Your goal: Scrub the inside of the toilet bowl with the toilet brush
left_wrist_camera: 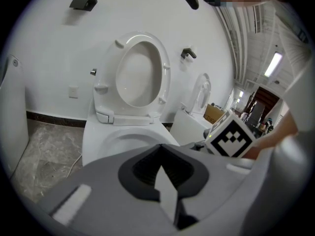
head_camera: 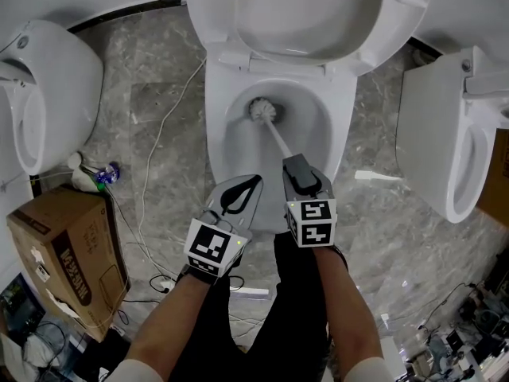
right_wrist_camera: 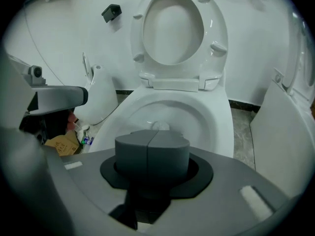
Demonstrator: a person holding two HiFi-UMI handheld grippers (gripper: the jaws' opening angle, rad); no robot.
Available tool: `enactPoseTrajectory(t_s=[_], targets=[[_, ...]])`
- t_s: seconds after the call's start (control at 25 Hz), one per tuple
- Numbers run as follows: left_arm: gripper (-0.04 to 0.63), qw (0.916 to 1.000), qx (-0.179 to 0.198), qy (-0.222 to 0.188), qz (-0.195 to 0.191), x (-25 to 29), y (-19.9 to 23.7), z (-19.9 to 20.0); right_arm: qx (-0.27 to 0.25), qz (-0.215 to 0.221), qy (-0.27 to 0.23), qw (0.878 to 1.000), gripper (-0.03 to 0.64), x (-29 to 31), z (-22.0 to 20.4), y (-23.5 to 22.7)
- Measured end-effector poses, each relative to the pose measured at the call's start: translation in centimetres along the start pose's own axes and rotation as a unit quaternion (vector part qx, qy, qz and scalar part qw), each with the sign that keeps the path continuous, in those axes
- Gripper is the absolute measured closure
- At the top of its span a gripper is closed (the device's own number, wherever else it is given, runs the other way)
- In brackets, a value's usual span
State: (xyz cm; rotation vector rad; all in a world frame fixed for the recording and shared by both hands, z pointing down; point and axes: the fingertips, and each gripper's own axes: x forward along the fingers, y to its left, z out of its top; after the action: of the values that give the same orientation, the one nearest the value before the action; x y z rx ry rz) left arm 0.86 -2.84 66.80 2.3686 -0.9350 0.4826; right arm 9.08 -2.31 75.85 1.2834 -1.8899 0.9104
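The white toilet bowl (head_camera: 314,114) stands in front of me with its seat and lid (head_camera: 310,14) raised. The toilet brush's white bristle head (head_camera: 262,110) rests low inside the bowl, and its thin handle (head_camera: 278,140) slants back to my right gripper (head_camera: 296,165), which is shut on the handle. In the right gripper view the closed pads (right_wrist_camera: 151,149) hide the handle; the brush head (right_wrist_camera: 158,127) peeks out beyond them in the bowl (right_wrist_camera: 206,117). My left gripper (head_camera: 253,183) hovers just left of the right one, over the bowl's front rim, shut and holding nothing (left_wrist_camera: 160,149).
Other white toilets stand at left (head_camera: 48,86) and right (head_camera: 445,134). A cardboard box (head_camera: 71,253) and a small bottle (head_camera: 107,173) sit on the marble floor at left, with cables (head_camera: 159,134) trailing beside the bowl. A white strip (head_camera: 378,176) lies at right.
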Motion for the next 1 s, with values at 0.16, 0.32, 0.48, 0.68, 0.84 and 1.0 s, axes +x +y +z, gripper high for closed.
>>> enactPoseTrajectory(t_s=[0.16, 0.32, 0.48, 0.68, 0.84, 1.0], targets=[[0.590, 1.0000, -0.002, -0.007, 0.007, 0.2, 0.7, 0.2, -0.037, -0.012, 0.000, 0.999, 0.453, 0.7, 1.5, -1.8], [0.590, 0.9999, -0.006, -0.010, 0.008, 0.6, 0.7, 0.5, -0.051, -0.037, 0.022, 0.998, 0.453, 0.5, 1.4, -4.5], [0.590, 0.9999, -0.009, -0.012, 0.007, 0.7, 0.3, 0.9, -0.037, -0.060, 0.040, 0.997, 0.454, -0.7, 1.0, -5.9], [0.591, 0.9998, -0.012, -0.013, 0.003, 0.3, -0.3, 1.4, -0.032, -0.072, 0.074, 0.994, 0.454, -2.1, -0.9, -5.7], [0.590, 0.9998, -0.013, -0.011, 0.003, -0.6, -0.7, 1.4, -0.025, -0.064, 0.104, 0.992, 0.454, -2.9, -2.6, -3.9], [0.590, 0.9998, -0.017, -0.008, 0.006, -1.5, -0.7, 1.2, -0.007, -0.056, 0.120, 0.991, 0.454, -3.4, -4.1, -1.8]])
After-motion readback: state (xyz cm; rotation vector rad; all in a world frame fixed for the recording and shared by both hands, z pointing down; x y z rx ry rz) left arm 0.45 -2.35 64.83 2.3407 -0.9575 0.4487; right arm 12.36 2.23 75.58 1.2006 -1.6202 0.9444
